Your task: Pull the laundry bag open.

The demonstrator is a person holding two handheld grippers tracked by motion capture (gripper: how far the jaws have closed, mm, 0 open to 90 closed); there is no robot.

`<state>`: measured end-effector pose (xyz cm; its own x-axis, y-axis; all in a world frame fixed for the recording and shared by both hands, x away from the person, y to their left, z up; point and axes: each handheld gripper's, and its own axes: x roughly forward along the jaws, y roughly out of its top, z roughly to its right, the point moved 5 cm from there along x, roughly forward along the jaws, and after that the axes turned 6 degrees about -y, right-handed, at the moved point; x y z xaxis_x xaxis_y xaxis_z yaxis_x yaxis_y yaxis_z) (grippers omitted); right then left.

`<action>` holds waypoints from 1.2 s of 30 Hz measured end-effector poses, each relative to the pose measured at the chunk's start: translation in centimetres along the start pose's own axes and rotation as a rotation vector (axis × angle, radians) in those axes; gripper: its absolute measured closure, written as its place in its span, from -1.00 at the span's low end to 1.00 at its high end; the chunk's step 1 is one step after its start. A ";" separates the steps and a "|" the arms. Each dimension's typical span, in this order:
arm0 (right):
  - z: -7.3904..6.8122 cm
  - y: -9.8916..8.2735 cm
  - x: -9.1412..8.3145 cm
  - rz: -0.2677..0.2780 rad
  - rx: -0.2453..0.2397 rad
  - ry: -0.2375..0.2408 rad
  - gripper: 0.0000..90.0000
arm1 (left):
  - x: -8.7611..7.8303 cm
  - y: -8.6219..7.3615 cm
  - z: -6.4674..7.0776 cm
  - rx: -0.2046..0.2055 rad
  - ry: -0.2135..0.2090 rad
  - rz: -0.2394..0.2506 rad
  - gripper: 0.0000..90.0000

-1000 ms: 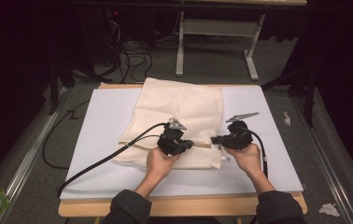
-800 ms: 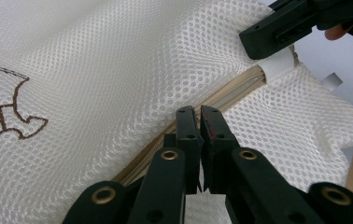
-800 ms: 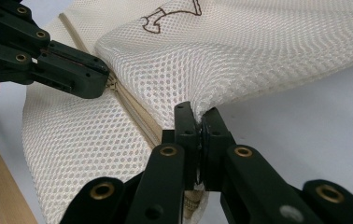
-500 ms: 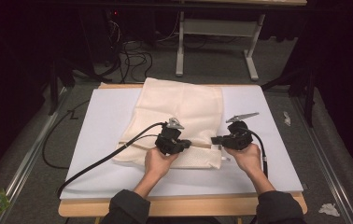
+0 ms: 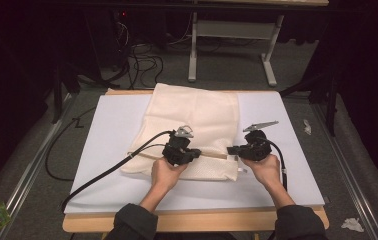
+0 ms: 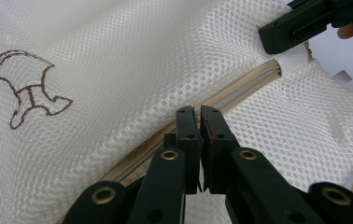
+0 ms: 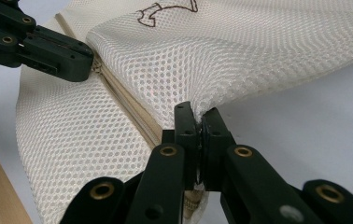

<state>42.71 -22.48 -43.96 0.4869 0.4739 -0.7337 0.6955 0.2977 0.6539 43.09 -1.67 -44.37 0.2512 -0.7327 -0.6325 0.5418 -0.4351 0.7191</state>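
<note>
Left gripper view: left hand-held gripper [image 6: 198, 114] clamps, seemingly, the mesh bag's [image 6: 118, 70] zipper [image 6: 240, 91]; right hand-held gripper [image 7: 201, 116] pinches its edge.

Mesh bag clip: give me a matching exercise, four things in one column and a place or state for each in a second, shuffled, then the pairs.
Things:
1. left tongs
2. right tongs
3. brown outline print
4. white table sheet

Places or states:
A. drawn on the mesh, away from the zipper
B. shut on the mesh bag's end corner
C. lying under the bag
D. shut at the beige zipper, partway along it

Pairs: 1-D, 2-B, 3-A, 4-C
</note>
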 end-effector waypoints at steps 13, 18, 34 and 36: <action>0.1 0.0 0.2 0.002 -0.002 -0.006 0.98 | -0.4 -0.2 -0.3 -0.004 0.011 0.012 0.94; 0.3 -0.1 0.3 -0.004 0.002 -0.013 0.98 | -0.4 -0.4 -0.5 -0.002 0.026 0.003 0.94; 0.6 -0.2 0.6 -0.002 0.000 -0.030 0.98 | -1.2 -0.6 -0.6 0.005 0.041 0.004 0.94; 0.6 -0.2 0.7 0.001 0.003 -0.033 0.98 | -1.3 -0.5 -0.7 0.002 0.044 0.011 0.94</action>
<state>43.26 -22.74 -44.68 0.5048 0.4465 -0.7388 0.6969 0.2944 0.6540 43.01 -0.10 -44.12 0.2923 -0.7140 -0.6362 0.5368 -0.4281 0.7270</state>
